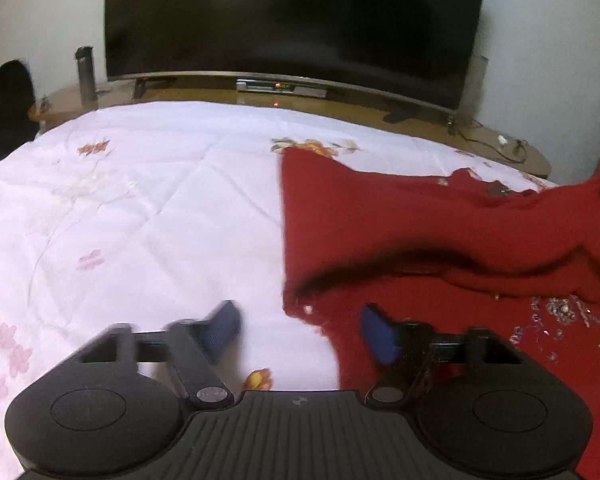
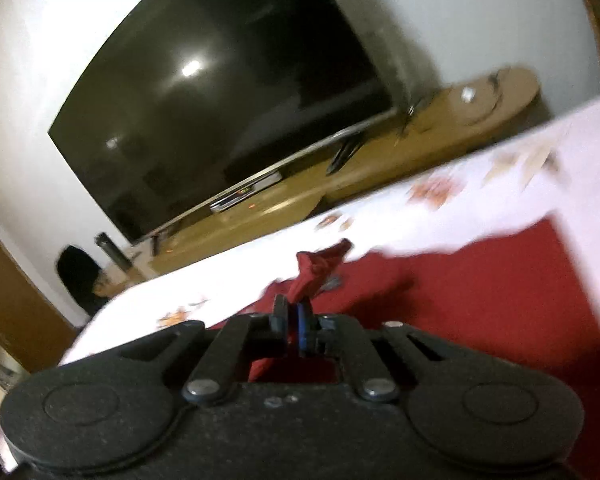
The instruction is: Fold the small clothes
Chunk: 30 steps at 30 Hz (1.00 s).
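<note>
Left gripper: the left gripper [image 1: 300,330] is spread wide, its two blue pads [image 1: 224,330] well apart, holding nothing. The pad at 7 o'clock hangs over the bare quilt; the pad at 5 o'clock sits over the near edge of the cloth, contact not clear through the blur.

Left pose: held low and level over the bed, fingers pointing toward 12 o'clock at the television.

Right gripper: the right gripper [image 2: 294,322] is clenched, jaws nearly together, pinching a bunched tip of the red garment [image 2: 460,304] that sticks up just past the fingertips.

Right pose: rolled to one side, so the bed edge and TV stand run on a slant from 8 o'clock to 2 o'clock.

Red garment: in the left wrist view the red garment [image 1: 420,220] lies on the quilt from 3 to 5 o'clock, one layer lifted over another, a dark shadow between. Silvery beadwork [image 1: 556,312] shows at 4 o'clock.

Quilt: the white flowered quilt [image 1: 120,200] covers the bed, bare from 7 to 11 o'clock.

Background: a dark television [image 1: 292,20] at 12 o'clock on a wooden stand [image 1: 420,114]; a grey flask [image 1: 86,74] at 10 o'clock.
</note>
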{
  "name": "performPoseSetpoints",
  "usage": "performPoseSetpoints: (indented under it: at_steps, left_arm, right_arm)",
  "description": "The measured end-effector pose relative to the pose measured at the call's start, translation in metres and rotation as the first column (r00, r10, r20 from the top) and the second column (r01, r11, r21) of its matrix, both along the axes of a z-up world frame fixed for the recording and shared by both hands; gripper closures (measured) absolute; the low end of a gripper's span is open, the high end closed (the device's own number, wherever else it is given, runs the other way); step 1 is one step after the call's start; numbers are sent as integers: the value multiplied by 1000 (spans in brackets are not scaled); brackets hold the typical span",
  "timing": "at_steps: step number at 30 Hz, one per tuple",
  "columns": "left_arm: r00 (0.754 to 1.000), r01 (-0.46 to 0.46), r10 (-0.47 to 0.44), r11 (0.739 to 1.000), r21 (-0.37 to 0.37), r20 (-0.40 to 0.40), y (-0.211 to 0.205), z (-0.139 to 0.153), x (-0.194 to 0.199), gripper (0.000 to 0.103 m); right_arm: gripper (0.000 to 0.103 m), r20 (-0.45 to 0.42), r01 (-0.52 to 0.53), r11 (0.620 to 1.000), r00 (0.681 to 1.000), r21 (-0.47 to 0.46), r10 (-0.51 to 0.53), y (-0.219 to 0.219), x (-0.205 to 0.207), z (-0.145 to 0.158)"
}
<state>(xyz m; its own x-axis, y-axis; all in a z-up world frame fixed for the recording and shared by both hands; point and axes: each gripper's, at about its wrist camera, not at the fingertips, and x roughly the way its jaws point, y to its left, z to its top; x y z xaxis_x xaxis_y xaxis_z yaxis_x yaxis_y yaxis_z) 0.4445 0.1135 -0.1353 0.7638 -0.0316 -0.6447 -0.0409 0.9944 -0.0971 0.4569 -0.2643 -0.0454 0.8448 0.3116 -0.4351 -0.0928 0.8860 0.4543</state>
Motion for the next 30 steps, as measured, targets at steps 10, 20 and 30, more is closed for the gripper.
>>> performPoseSetpoints:
  at_steps: [10, 20, 30]
  left_arm:
    - [998, 63, -64, 997, -32, -20, -9, 7, 14, 93]
    - [997, 73, -73, 997, -9, -29, -12, 9, 16, 95]
    - [995, 88, -87, 996, 15, -56, -15, 13, 20, 95]
  right_arm:
    - [97, -27, 30, 993, 999, -113, -33, -52, -16, -13]
    - [97, -104, 88, 989, 990, -121, -101, -76, -10, -46]
    - [98, -136, 97, 985, 984, -144, -117, -84, -11, -59]
